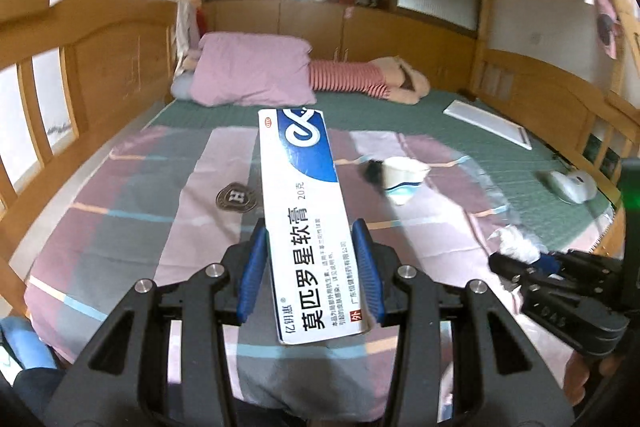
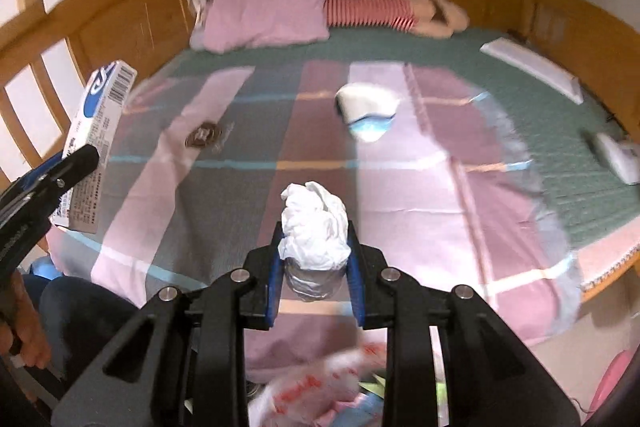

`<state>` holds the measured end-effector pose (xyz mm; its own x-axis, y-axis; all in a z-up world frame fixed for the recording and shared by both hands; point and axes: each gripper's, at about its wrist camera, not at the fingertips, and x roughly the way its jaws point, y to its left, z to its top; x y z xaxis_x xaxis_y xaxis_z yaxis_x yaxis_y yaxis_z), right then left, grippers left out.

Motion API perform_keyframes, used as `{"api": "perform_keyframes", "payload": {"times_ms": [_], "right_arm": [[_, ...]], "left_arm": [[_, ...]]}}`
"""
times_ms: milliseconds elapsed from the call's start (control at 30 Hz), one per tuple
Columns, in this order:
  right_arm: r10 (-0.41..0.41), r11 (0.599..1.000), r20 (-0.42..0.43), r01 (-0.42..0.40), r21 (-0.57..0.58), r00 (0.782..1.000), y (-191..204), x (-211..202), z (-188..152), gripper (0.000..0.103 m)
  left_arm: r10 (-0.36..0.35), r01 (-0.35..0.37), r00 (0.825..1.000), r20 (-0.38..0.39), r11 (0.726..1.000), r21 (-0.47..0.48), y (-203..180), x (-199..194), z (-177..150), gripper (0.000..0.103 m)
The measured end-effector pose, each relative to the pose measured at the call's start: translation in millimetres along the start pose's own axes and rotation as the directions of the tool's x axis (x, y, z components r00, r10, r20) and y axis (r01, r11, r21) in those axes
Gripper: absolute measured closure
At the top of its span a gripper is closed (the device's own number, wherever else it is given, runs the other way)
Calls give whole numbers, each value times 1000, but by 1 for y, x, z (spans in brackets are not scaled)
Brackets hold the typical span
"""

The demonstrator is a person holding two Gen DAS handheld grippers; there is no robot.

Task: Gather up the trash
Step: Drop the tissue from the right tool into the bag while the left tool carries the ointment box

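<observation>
Blue pads on the left hand-held gripper (image 1: 310, 251) are clamped on a long white-and-blue ointment box (image 1: 306, 219), which juts toward 12 o'clock in the left wrist view, lifted clear above the bed (image 1: 120, 227). Over at 4 o'clock in that same view sits the right hand-held gripper (image 1: 516, 261), white paper showing at its tip.

Switch to the right wrist view and there it is: the right hand-held gripper (image 2: 314, 251) is closed on a crumpled white tissue (image 2: 314, 227), pads pressing both sides, the wad bulging out toward 12 o'clock, held over the pink, grey and purple checked bedspread (image 2: 400, 195). At 9 o'clock the ointment box shows again in the other gripper, barcode end up.

Still lying on the bedspread: a white paper cup with a blue band (image 2: 368, 111), on its side at 12 o'clock, well apart from the tissue, and a small dark round badge-like item (image 2: 203, 135) at 10 o'clock. Beyond them a pink pillow (image 2: 266, 13) rests at the head of the bed, a striped plush toy (image 2: 400, 11) beside it. A white flat thing (image 2: 532, 69) lies at 2 o'clock on the green mat

At 6 o'clock, under the right gripper, a white plastic bag with red print (image 2: 316, 387) shows, blurred
</observation>
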<state>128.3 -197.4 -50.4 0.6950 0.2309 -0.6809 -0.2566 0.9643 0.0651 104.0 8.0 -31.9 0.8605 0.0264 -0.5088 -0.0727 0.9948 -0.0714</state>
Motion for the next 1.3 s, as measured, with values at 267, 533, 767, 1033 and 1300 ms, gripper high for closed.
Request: {"api": "perform_keyframes", "payload": {"times_ms": [267,533,767,1033,1300], "right_arm": [[-57,998,30,58,-21,998,-33,-70,-41,75],[-106,994,-14,106,13,994,-69,-92,-58,75],[-108,994,-117,109,-1,987,-74,-70,-74,75],[-103,991,-221,81,-107,970,-65,-61,-104,75],[1,999,-95,4,50,995,-92,-93,-93,36]], "left_arm": [[-33,34,999,-19,997,64,-43,-51,-37,60],[-79,80,997,-14,988,130,-64,-66,-48,60],[-98,100,995,-29,990,104,-60,-62,-49,60],[-106,109,994,-27,987,117,-67,-65,-50,60],[-155,164,986,-67,975,150,-84,-59,-56,60]]}}
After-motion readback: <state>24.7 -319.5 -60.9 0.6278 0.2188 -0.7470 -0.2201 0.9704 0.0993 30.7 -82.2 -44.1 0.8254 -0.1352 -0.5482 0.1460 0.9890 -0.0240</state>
